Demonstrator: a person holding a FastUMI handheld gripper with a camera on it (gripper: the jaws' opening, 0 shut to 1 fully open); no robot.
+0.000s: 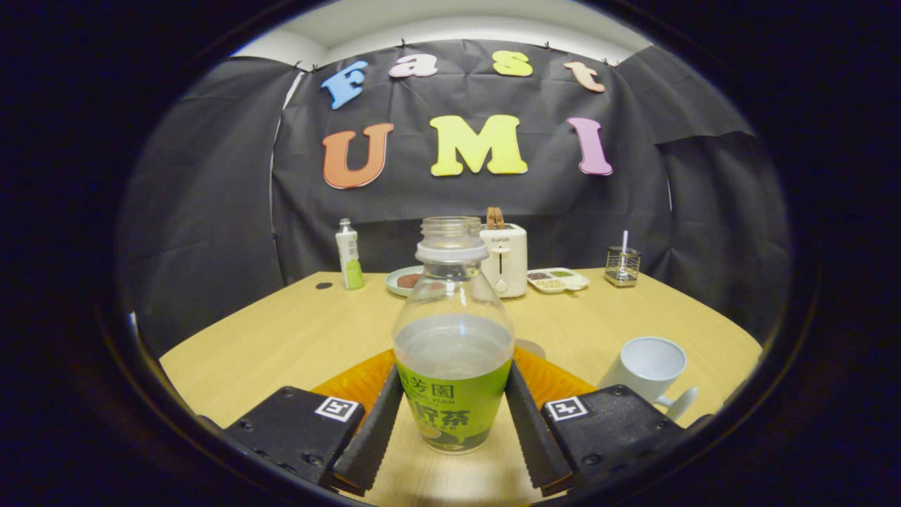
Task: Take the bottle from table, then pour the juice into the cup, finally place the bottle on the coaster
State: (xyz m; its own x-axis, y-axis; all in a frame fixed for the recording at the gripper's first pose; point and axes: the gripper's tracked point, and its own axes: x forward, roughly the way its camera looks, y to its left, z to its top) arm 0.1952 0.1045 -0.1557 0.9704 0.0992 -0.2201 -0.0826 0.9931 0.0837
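Both fingers of the tongs [452,422] press against the uncapped bottle [453,352], gripping it upright above the worktop [281,331]. The orange coaster [359,380] lies behind it; the cup [651,366] stands right.

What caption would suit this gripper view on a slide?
Gripper shut on an uncapped juice bottle standing upright on the wooden table, white cup to its right.

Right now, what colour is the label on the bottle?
Green, on the bottle between the gripper fingers, gripper view.
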